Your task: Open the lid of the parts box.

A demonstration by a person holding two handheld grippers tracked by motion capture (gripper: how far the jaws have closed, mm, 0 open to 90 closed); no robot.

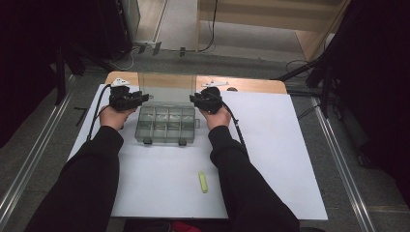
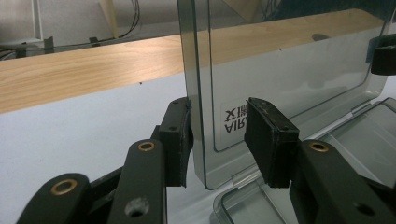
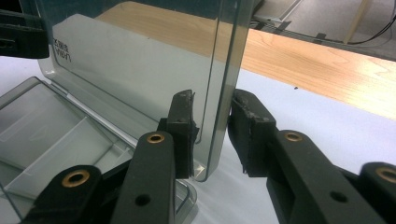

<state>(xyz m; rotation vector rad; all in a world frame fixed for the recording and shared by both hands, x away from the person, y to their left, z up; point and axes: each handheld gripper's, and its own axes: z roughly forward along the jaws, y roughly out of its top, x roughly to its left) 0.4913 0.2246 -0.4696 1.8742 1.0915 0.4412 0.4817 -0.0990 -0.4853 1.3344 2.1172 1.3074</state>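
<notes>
Box (image 1: 165, 124), one; marker (image 1: 203, 181), one

Black sleeves; black grippers, brass-ringed pivots, trailing black cables.

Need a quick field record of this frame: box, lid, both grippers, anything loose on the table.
box: clear compartment box, on the white table cover, compartments look empty
lid: clear lid open, standing upright at the far side
left gripper: left gripper jaws straddle the lid's side edge; one pad touches it, the other stands off
right gripper: right gripper jaws straddle the opposite side edge of the lid, small gaps at both pads
loose item: yellow-green marker lying flat near the person's right forearm
hands: either side of the box
</notes>
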